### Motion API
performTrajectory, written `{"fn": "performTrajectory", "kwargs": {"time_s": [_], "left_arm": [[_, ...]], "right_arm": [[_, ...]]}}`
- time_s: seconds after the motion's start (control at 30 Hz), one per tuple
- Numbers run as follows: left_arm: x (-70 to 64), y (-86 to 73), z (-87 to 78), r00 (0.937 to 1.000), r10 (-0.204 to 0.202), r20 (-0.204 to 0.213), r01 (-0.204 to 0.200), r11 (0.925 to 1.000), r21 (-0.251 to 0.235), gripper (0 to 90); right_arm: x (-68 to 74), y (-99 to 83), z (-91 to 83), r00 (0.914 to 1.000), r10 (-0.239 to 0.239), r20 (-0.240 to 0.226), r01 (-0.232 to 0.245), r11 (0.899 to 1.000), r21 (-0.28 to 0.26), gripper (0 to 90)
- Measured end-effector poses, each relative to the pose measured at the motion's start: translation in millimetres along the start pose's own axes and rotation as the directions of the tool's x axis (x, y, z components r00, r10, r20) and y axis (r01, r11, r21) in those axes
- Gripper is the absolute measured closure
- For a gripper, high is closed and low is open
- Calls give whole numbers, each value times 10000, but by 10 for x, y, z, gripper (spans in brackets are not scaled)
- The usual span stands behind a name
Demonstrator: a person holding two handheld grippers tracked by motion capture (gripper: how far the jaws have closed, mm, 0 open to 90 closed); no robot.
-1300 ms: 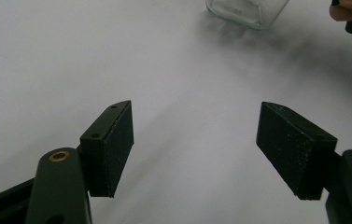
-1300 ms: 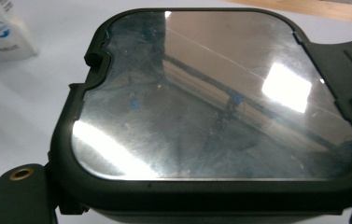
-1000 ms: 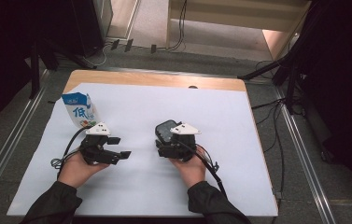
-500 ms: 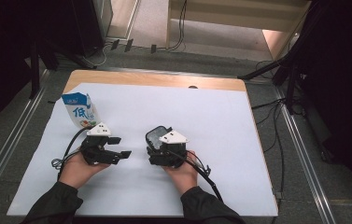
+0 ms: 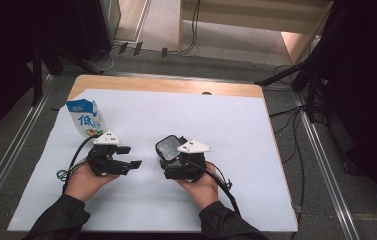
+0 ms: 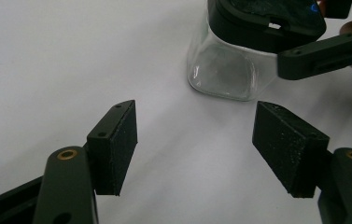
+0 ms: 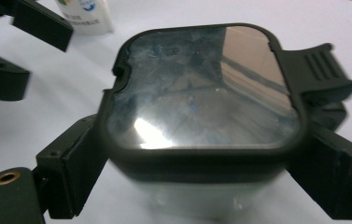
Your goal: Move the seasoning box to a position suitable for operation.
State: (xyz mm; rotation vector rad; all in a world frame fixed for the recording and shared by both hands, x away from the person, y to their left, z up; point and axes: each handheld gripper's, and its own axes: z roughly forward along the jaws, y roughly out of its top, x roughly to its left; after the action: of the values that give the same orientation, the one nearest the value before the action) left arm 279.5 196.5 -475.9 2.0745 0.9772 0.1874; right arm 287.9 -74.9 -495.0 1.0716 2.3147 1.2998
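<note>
A square clear glass jar with a black clip lid (image 5: 168,147) stands on the white sheet near the table's middle. My right gripper (image 5: 170,159) is shut on the jar, its jaws pressed to the two sides just under the lid (image 7: 201,93). My left gripper (image 5: 129,156) rests a little to the jar's left, open and holding nothing. Its jaws (image 6: 194,144) point at the jar's glass wall (image 6: 222,70), which stands a short way beyond them. A person's hand holds each gripper.
A blue and white milk carton (image 5: 85,118) stands upright at the left, just behind the left gripper; its base is also in the right gripper view (image 7: 86,14). The white sheet (image 5: 226,125) covers most of the wooden table (image 5: 176,86). Cables trail over the floor around it.
My right gripper has carried the jar left and slightly nearer the person, closing in on the left gripper. The left gripper and the carton have stayed put.
</note>
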Motion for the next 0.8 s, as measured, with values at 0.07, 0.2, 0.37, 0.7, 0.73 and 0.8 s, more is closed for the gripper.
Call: {"fn": "performTrajectory", "kwargs": {"time_s": [0.07, 0.2, 0.37, 0.7, 0.73, 0.8], "left_arm": [[-4, 7, -2, 10000, -24, 49, 25, 10000, -53, 335], [-27, 24, 3, 9998, 0, 180, 1, 10000, -17, 428], [-95, 73, 41, 9997, 145, 181, -145, 9999, -27, 711], [-185, 216, 280, 9976, 124, 683, -127, 9999, 42, 900], [-165, 224, 311, 9971, -89, 756, 89, 10000, 8, 900], [-136, 234, 362, 9967, -305, 758, 307, 9995, -22, 900]], "right_arm": [[-18, -16, -98, 9999, -68, -106, 68, 10000, 13, 126], [-92, -66, -339, 9988, 29, -481, -35, 9999, -125, 174], [-299, -99, -576, 9981, -234, -569, 205, 9985, -500, 478], [-664, -62, -301, 9930, 496, -1075, -453, 9981, 415, 894], [-676, -60, -270, 9934, 391, -1075, -350, 9986, 391, 900], [-691, -61, -230, 9935, 434, -1052, -388, 9982, 452, 900]]}}
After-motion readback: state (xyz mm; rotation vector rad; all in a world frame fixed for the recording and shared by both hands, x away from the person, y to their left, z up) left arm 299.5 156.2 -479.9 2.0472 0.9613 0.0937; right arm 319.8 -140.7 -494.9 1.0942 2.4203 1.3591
